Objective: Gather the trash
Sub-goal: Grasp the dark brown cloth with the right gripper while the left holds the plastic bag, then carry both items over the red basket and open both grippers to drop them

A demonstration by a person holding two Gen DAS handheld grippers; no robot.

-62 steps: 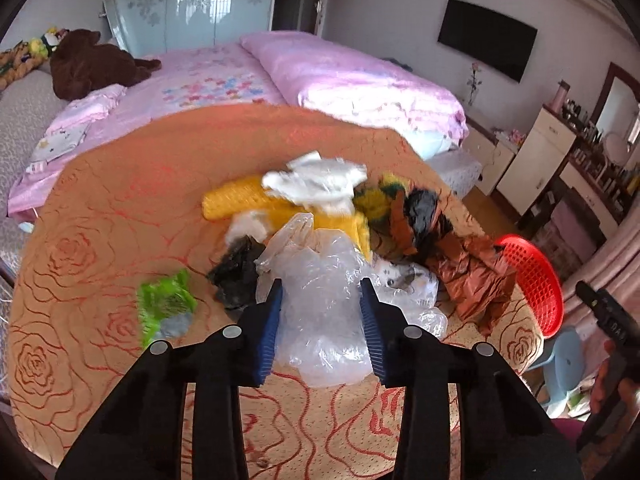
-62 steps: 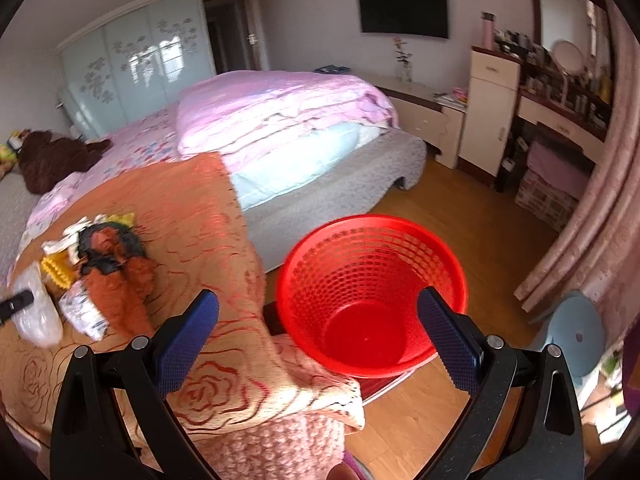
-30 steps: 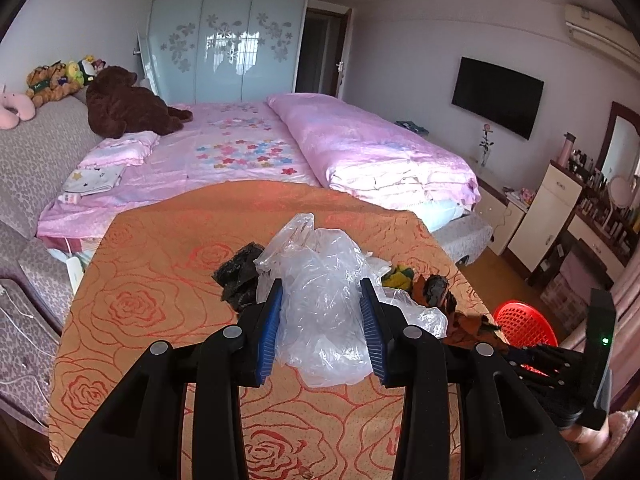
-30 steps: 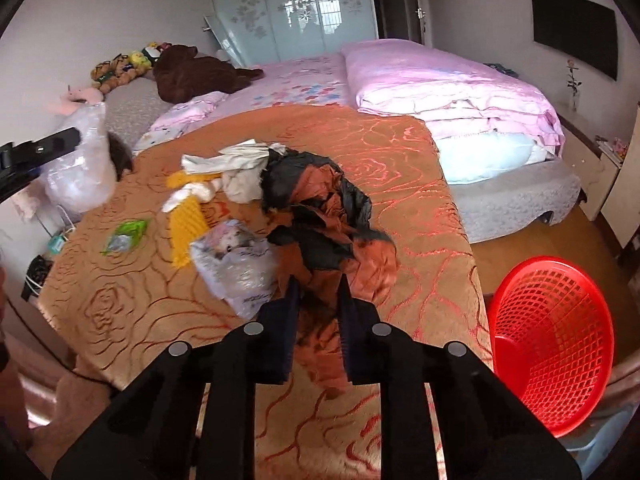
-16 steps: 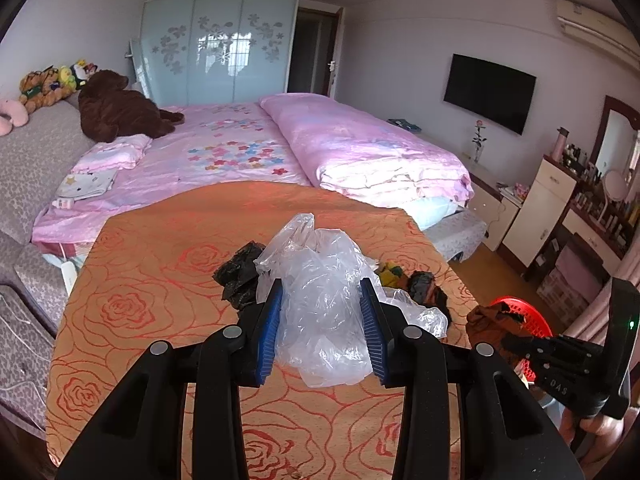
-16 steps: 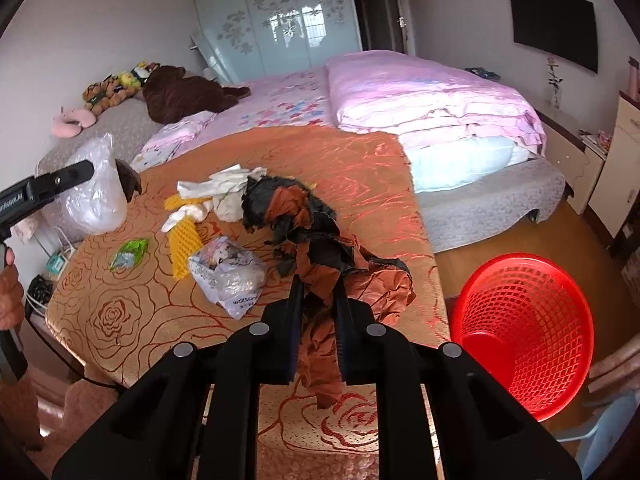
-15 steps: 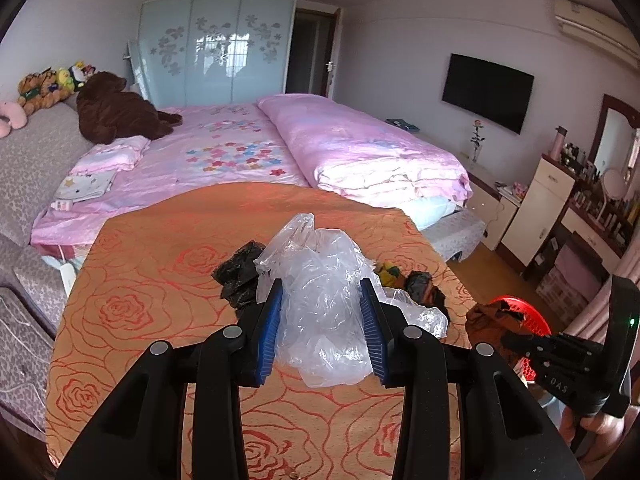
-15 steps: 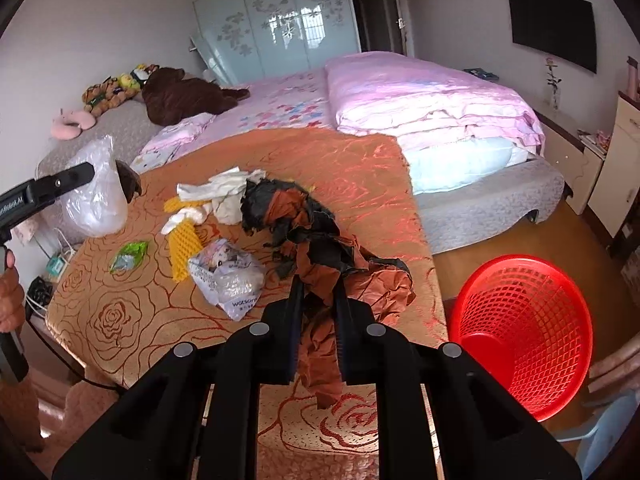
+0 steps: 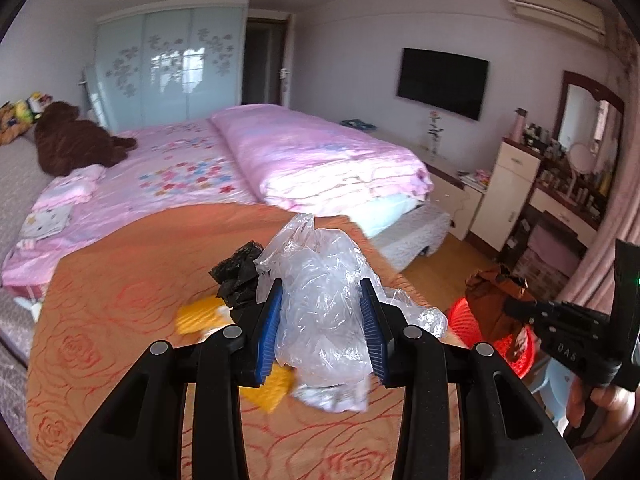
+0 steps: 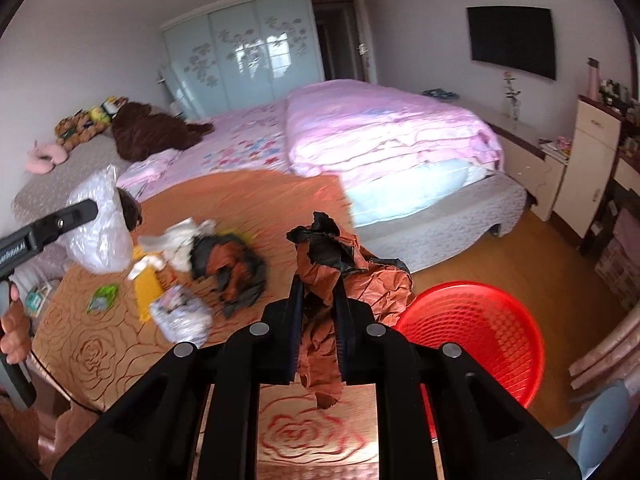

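Both loads are lifted: left gripper jaws clamp the clear plastic bag, right gripper jaws pinch the brown wrapper, next needing release over the red basket at right.

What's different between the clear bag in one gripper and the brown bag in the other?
The clear bag is see-through and puffy; the brown bag is opaque, rust-coloured with black patches. The clear bag keeps the left gripper fairly wide, while the brown bag is pinched thin in the right gripper. The brown bag hangs close by the red basket; the clear bag is over the table. Both are crumpled plastic, held up.
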